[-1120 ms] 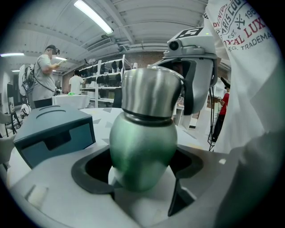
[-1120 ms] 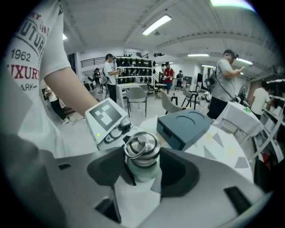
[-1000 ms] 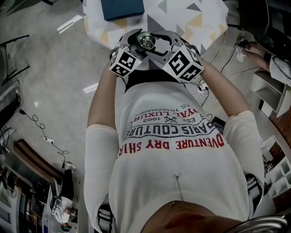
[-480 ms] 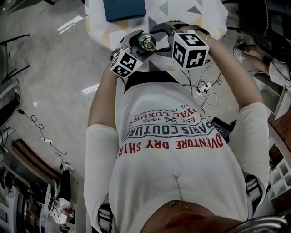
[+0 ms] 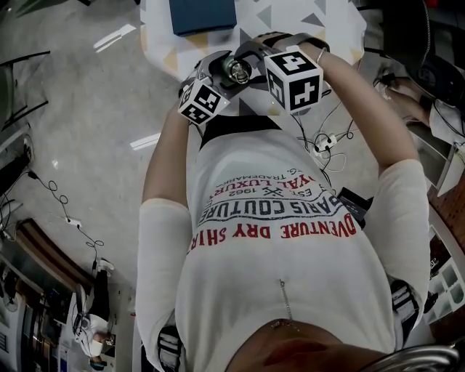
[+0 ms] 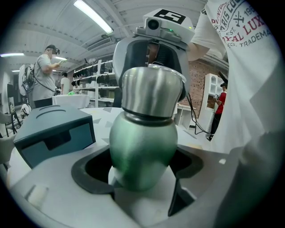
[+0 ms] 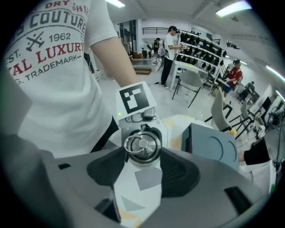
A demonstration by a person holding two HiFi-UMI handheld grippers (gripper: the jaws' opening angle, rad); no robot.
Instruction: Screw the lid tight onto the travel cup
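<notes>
Travel cup point(image 6: 141, 142) held off bench point(image 5: 327, 22), over near edge, green body clamped in left tongs point(image 6: 142, 180). Right tongs point(image 7: 143, 156) rolled round since second ago, jaws just closed back onto lid point(image 7: 142, 143): fresh grip, likely another tightening twist.

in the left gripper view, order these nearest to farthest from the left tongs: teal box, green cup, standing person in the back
1. green cup, centre, gripped in the left tongs
2. teal box, left, on the table
3. standing person, far left, in the background
</notes>
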